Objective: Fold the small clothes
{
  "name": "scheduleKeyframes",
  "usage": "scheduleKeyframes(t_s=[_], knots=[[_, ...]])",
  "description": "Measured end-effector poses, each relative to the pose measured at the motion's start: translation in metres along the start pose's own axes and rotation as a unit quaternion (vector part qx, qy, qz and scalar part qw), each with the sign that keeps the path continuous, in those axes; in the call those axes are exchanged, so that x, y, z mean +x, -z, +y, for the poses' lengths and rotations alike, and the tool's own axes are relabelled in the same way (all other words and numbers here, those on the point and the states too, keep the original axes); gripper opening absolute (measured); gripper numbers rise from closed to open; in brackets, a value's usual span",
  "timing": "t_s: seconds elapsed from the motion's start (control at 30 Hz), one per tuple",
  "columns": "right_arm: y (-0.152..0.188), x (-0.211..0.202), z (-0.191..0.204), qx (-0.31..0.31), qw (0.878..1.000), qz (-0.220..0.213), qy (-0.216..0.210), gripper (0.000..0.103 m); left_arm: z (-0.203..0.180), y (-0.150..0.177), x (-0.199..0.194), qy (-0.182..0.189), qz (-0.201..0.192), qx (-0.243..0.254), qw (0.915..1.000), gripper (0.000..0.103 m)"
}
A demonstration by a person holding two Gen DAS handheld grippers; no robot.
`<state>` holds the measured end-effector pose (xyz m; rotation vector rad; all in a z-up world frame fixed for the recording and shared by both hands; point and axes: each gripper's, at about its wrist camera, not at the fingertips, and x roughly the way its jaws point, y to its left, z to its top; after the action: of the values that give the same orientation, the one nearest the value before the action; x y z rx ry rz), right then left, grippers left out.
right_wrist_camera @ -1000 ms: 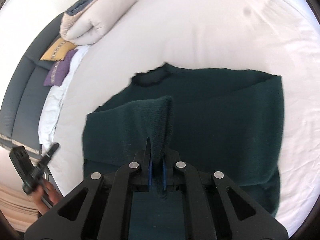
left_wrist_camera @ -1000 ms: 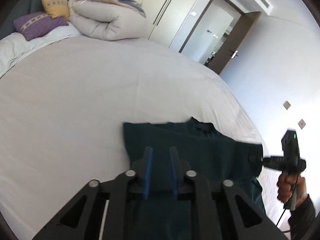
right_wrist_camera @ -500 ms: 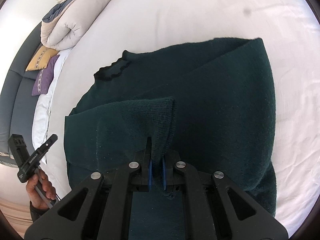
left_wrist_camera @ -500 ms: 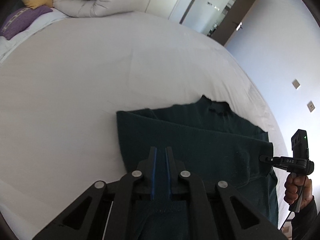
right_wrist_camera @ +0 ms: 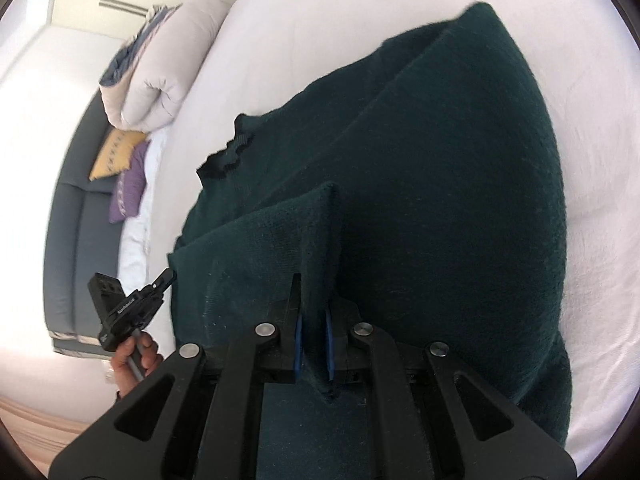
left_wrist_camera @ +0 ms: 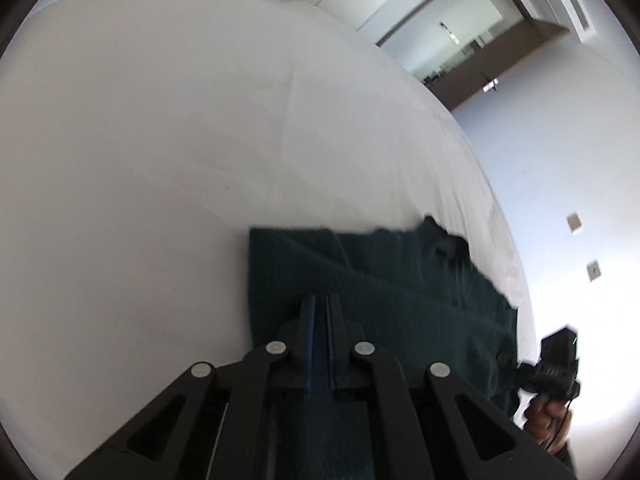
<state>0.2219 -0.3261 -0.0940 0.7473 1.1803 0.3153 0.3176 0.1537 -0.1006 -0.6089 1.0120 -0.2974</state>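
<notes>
A dark green knit sweater [right_wrist_camera: 440,168] lies on the white bed [left_wrist_camera: 160,140], its near part lifted and doubled over. Its collar [right_wrist_camera: 228,156] points to the far left in the right wrist view. My right gripper [right_wrist_camera: 314,300] is shut on a raised fold of the sweater. My left gripper [left_wrist_camera: 320,312] is shut on another edge of the sweater [left_wrist_camera: 360,272]. The right gripper shows in the left wrist view [left_wrist_camera: 556,364] at the sweater's right edge. The left gripper shows in the right wrist view [right_wrist_camera: 132,304] at the sweater's left edge.
A rolled beige duvet [right_wrist_camera: 156,68] lies at the bed's head, beside a yellow cushion [right_wrist_camera: 114,152] and a purple cushion [right_wrist_camera: 128,184] against a grey headboard [right_wrist_camera: 76,220]. An open doorway [left_wrist_camera: 460,52] and white wall lie beyond the bed's far edge.
Both grippers have carried the held edge forward over the sweater toward the collar. My left gripper closed from a wider gap onto the fabric. The sweater now fills more of the right wrist view.
</notes>
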Motion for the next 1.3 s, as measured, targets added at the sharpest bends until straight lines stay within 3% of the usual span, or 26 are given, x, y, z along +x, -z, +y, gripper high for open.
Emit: scheduleKeyframes(t_s=[0.1, 0.2, 0.33, 0.53, 0.73, 0.87, 1.03, 1.2, 1.3], knots=[[0.001, 0.004, -0.003, 0.009, 1.0, -0.005, -0.01, 0.007, 0.005, -0.004, 0.019, -0.01, 0.009, -0.006, 0.9999, 0.003], [0.0, 0.003, -0.006, 0.013, 1.0, -0.007, -0.015, 0.007, 0.0, 0.007, 0.017, -0.024, -0.006, 0.012, 0.9996, 0.003], [0.001, 0.005, -0.009, 0.017, 1.0, -0.01, -0.024, 0.007, -0.019, 0.038, 0.003, -0.052, -0.014, 0.072, 0.996, 0.003], [0.007, -0.002, -0.014, 0.028, 0.999, -0.025, -0.027, 0.008, -0.045, 0.087, -0.005, -0.103, 0.0, 0.173, 0.9795, 0.004], [0.011, -0.034, -0.028, 0.047, 0.997, -0.056, -0.008, 0.009, -0.043, 0.104, -0.019, -0.103, 0.007, 0.157, 0.9821, 0.005], [0.012, -0.062, -0.03, 0.04, 0.995, -0.084, 0.029, 0.009, -0.051, 0.113, -0.019, -0.114, 0.01, 0.167, 0.9794, 0.015], [0.008, -0.082, -0.027, 0.019, 0.995, -0.1, -0.007, 0.009, -0.057, 0.113, -0.015, -0.12, 0.013, 0.17, 0.9781, 0.02], [-0.023, -0.085, -0.031, 0.022, 0.991, -0.118, -0.062, 0.009, -0.059, 0.111, -0.014, -0.122, 0.017, 0.173, 0.9771, 0.02], [-0.039, -0.071, -0.037, 0.031, 0.992, -0.101, -0.074, 0.009, -0.058, 0.111, -0.014, -0.12, 0.015, 0.174, 0.9772, 0.02]])
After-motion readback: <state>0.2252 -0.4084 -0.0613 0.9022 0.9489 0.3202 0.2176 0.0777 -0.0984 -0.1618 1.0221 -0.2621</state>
